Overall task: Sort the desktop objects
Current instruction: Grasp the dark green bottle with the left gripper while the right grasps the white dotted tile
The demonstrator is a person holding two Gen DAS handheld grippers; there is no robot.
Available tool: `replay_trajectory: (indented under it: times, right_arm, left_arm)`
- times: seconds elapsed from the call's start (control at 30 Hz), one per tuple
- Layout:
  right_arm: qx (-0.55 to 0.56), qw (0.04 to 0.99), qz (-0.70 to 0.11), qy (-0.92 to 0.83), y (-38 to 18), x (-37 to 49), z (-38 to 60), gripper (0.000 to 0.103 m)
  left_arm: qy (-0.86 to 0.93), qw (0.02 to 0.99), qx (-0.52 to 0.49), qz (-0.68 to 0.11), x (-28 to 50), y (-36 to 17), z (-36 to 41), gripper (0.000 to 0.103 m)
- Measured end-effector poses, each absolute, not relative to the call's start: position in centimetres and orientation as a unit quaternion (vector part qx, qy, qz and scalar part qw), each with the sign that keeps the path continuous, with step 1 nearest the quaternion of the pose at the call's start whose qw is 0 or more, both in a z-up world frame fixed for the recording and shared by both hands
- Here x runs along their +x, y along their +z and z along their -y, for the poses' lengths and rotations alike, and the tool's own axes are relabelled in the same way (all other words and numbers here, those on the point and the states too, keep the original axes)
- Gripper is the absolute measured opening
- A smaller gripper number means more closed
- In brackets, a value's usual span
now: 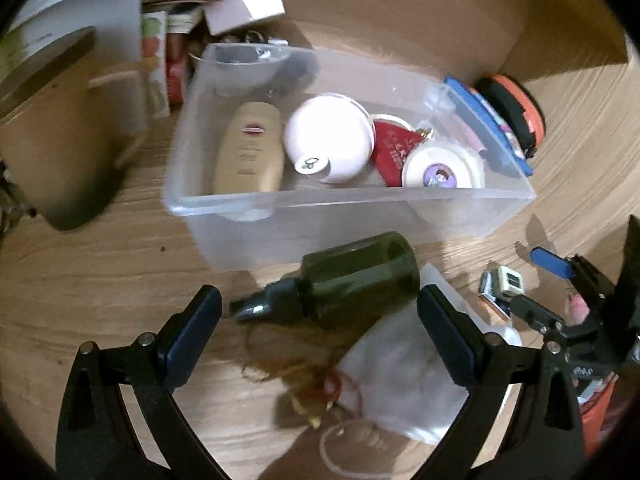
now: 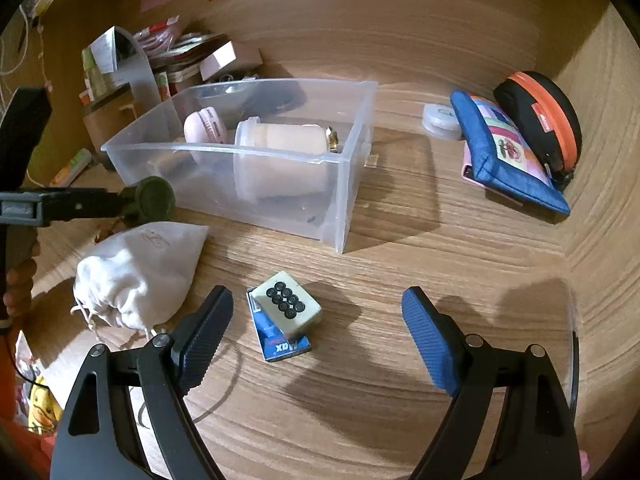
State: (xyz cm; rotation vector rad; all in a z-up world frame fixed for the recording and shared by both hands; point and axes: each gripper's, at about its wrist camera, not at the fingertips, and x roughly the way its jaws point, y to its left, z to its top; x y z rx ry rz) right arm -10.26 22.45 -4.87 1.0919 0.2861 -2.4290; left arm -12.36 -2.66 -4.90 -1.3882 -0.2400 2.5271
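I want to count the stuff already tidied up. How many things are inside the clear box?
4 show: a beige bottle, a white round jar, a red packet and a small round tin. More may hide underneath.

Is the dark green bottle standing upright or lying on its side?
Lying on its side. The dark green bottle rests on the table, its black nozzle pointing sideways, in front of the clear bin.

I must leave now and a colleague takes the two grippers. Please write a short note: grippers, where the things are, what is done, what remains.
Left gripper: open, jaws on either side of the dark green spray bottle, pads not pressing.
Right gripper: open, empty, above the mahjong tile lying on a blue card.
Done: beige tube, white round case and others lie in the clear bin.
Left: bottle, white pouch, tile, card, blue pouch.
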Motion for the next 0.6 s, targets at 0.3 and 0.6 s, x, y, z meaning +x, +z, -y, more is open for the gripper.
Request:
replay_trajectory:
  times: [0.3, 0.6]
  right_arm:
    - [0.412, 0.254, -0.124, -0.866, -6.0, -10.8, -21.3, 0.058]
    - [0.414, 0.269, -0.119, -0.861, -6.5, -10.6, -21.1, 0.034]
  left_arm:
    - [0.870, 0.111, -0.478, 0.052, -12.8, -5.6, 0.9, 0.097]
    - [0.873, 0.114, -0.472, 0.035, -12.8, -5.6, 0.7, 0.070]
